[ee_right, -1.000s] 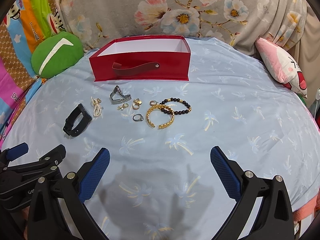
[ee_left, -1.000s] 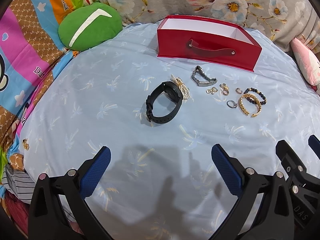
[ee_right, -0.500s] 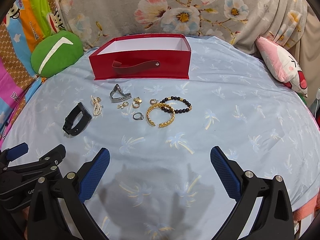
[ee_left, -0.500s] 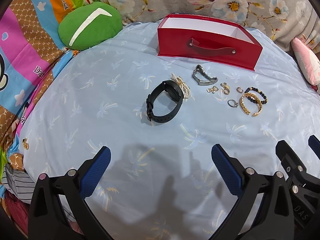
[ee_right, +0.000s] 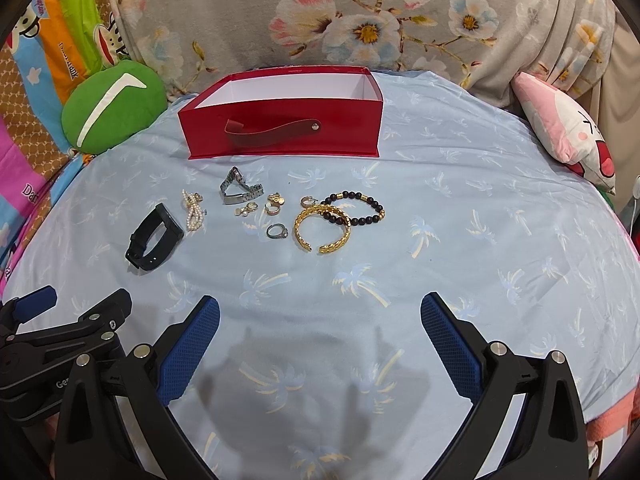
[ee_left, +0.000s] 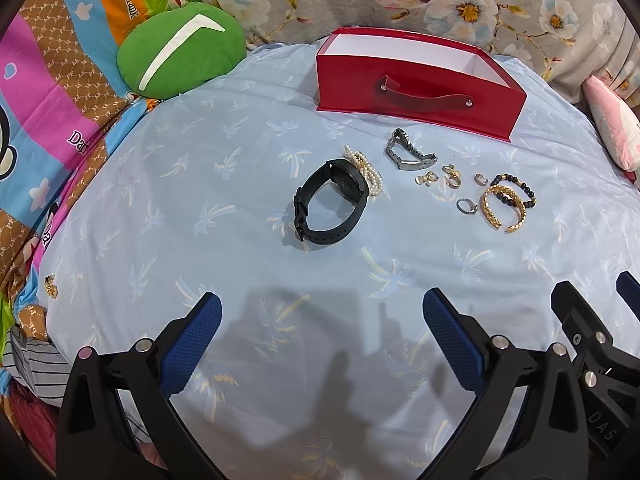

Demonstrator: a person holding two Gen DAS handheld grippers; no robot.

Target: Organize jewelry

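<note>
An open red box (ee_left: 416,76) (ee_right: 280,132) with a white inside stands at the far side of the blue sheet. In front of it lie a black watch (ee_left: 332,206) (ee_right: 154,236), a pearl bracelet (ee_left: 366,172) (ee_right: 193,214), a silver watch band (ee_left: 408,156) (ee_right: 238,190), several small rings and earrings (ee_left: 450,176) (ee_right: 274,206), a gold cuff (ee_left: 502,208) (ee_right: 322,226) and a black bead bracelet (ee_left: 516,188) (ee_right: 360,210). My left gripper (ee_left: 320,344) and right gripper (ee_right: 320,344) are open and empty, near the front, well short of the jewelry.
A green cushion (ee_left: 180,48) (ee_right: 114,108) lies at the back left. A pink plush pillow (ee_right: 568,132) lies at the back right. A floral cover (ee_right: 360,16) rises behind the box. A small gold piece (ee_left: 51,285) lies at the sheet's left edge.
Both grippers have drifted slightly; the box and jewelry sit a little higher in the right wrist view. Nothing was picked up or moved.
</note>
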